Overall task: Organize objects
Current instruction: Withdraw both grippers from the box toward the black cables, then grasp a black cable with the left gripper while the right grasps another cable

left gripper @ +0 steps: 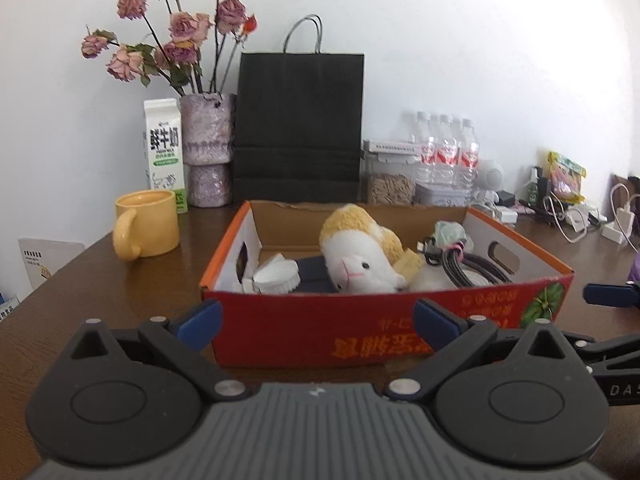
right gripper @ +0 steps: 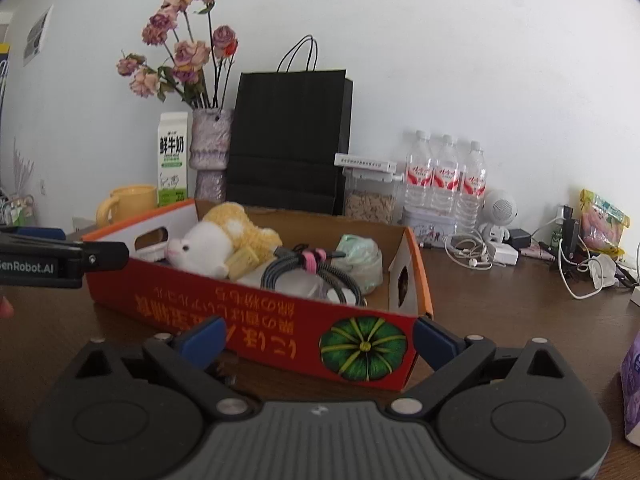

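both grippers gape empty — left gripper (left gripper: 316, 322), right gripper (right gripper: 318, 338) — at the red box's (left gripper: 360, 328) six o'clock wall.

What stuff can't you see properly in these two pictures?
- Plush toy: lower body hidden by the red box wall, left wrist view.
- Purple pack: cut off by the right edge, right wrist view.
- Bottle labels: print too small, both views.
- Navy thing under the toy: mostly covered, unidentifiable.

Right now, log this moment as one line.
left gripper: open | right gripper: open | red box: holds plush toy, cables
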Tool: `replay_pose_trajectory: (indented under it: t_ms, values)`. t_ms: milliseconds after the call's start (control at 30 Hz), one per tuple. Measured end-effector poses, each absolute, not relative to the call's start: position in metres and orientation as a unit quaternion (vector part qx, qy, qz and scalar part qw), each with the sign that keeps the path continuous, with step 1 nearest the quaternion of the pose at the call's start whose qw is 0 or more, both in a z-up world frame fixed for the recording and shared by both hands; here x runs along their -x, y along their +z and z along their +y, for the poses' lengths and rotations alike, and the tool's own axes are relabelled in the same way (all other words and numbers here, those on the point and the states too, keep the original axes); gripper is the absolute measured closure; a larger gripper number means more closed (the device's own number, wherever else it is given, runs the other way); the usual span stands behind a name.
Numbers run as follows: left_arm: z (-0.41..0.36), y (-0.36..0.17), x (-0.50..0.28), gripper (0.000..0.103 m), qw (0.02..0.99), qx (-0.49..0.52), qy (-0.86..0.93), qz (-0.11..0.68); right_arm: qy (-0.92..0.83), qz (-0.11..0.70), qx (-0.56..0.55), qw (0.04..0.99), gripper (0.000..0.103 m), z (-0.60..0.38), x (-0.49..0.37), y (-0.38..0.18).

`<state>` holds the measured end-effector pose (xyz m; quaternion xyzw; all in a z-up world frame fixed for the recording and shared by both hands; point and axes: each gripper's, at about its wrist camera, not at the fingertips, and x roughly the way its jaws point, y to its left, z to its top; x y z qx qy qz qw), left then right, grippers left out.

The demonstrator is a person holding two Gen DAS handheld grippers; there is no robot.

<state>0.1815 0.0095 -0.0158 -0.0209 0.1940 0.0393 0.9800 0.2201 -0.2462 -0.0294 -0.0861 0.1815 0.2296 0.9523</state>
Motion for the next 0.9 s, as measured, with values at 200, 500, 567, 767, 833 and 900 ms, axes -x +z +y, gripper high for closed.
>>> replay_pose_trajectory:
  t_ms: [200,500,567,767,833,900]
  values:
    - [-0.014,-0.034,-0.186,0.000,0.965,-0.001,-0.001,0.261,0.254,0.248,0.093,0.930,0.047,-0.246,-0.222,-0.043]
    - [-0.037,-0.046,-0.188,0.000,0.956,-0.009,-0.020,0.294,0.271,0.297,0.089,0.911,0.076,-0.242,-0.230,-0.054]
    - [-0.040,-0.047,-0.189,0.000,0.955,-0.010,-0.019,0.296,0.274,0.301,0.092,0.909,0.078,-0.243,-0.230,-0.055]
    - [-0.043,-0.049,-0.188,0.000,0.953,-0.009,-0.022,0.301,0.262,0.297,0.105,0.912,0.080,-0.250,-0.226,-0.055]
    - [-0.043,-0.051,-0.191,0.006,0.950,-0.004,-0.018,0.313,0.255,0.297,0.104,0.914,0.080,-0.254,-0.225,-0.055]
    - [-0.039,-0.053,-0.194,0.008,0.945,0.010,-0.011,0.326,0.243,0.296,0.107,0.918,0.081,-0.258,-0.225,-0.055]
